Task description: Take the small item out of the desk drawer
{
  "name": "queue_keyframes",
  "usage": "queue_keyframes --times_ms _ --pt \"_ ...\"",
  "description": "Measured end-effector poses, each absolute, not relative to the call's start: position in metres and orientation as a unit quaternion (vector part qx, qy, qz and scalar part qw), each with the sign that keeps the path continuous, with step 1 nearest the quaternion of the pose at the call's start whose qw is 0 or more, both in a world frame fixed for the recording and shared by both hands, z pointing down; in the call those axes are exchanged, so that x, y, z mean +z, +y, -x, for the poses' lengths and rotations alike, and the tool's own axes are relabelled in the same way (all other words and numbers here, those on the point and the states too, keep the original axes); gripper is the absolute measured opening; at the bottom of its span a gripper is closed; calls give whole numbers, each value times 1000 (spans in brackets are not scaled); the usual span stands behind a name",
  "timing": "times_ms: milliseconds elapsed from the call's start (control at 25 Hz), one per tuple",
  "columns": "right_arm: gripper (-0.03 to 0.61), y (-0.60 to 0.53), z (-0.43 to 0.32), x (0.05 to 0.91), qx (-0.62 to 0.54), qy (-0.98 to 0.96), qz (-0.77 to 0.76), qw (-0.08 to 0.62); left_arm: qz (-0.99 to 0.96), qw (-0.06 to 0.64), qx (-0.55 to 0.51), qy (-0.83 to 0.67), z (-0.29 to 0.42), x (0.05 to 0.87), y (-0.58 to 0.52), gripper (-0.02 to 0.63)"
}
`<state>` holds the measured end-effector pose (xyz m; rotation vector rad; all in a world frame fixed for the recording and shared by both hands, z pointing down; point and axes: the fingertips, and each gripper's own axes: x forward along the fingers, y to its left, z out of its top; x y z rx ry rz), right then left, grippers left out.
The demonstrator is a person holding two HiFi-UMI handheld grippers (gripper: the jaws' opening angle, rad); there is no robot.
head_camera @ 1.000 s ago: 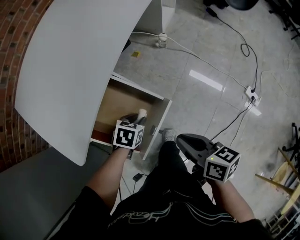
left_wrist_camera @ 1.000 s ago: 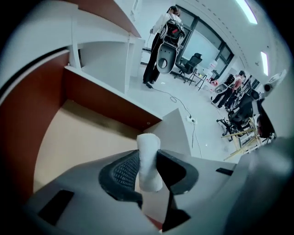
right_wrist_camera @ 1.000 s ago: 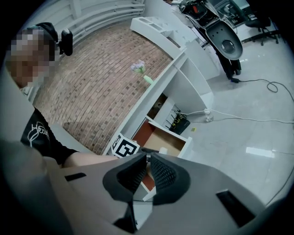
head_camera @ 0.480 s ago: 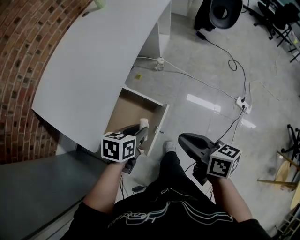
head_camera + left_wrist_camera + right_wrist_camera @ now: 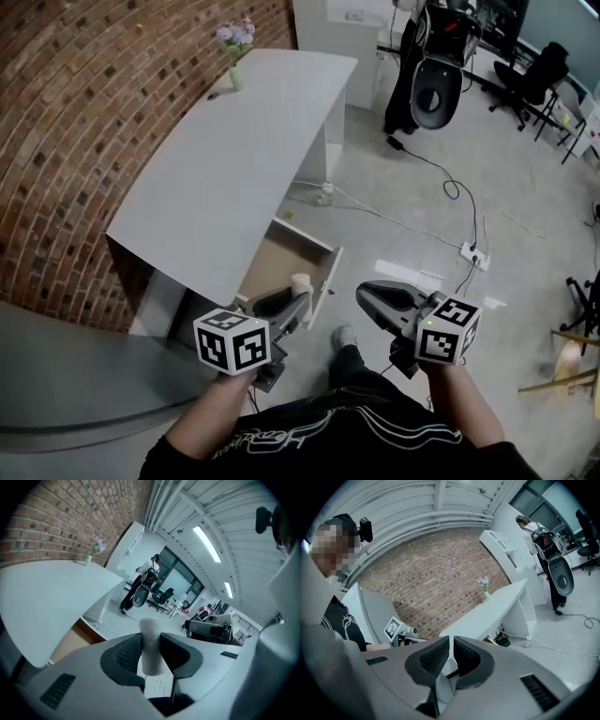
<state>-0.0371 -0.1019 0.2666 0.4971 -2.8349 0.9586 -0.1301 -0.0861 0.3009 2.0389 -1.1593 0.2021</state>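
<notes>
My left gripper (image 5: 298, 302) is shut on a small white cylinder (image 5: 301, 282), held upright just in front of the open drawer's front panel. In the left gripper view the cylinder (image 5: 150, 634) stands between both dark pads, its top poking above them. The drawer (image 5: 281, 258) sticks out from under the white desk (image 5: 234, 159), and its brown inside shows nothing else. My right gripper (image 5: 367, 298) hovers to the right of the drawer over the floor. Its jaws (image 5: 451, 644) stand almost together with nothing between them.
A small vase of flowers (image 5: 234, 45) stands at the desk's far end by the brick wall (image 5: 84, 112). Cables and a power strip (image 5: 469, 255) lie on the floor to the right. A black chair (image 5: 436, 80) is farther back. My shoe (image 5: 343, 336) is below the drawer.
The left gripper has drawn back and up from over the drawer with the white cylinder in it. The view has lifted to take in the whole desk. The right gripper has stayed about where it was.
</notes>
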Motion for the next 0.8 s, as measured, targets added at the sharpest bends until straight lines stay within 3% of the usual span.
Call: queue_keyframes --times_ms 360,800 --pt "57 -40 31 179 228 -960 -160 12 -860 275 29 -429 103 186 -19 138" --pt "57 0 8 155 192 -970 -149 11 -864 227 5 -449 76 150 10 138"
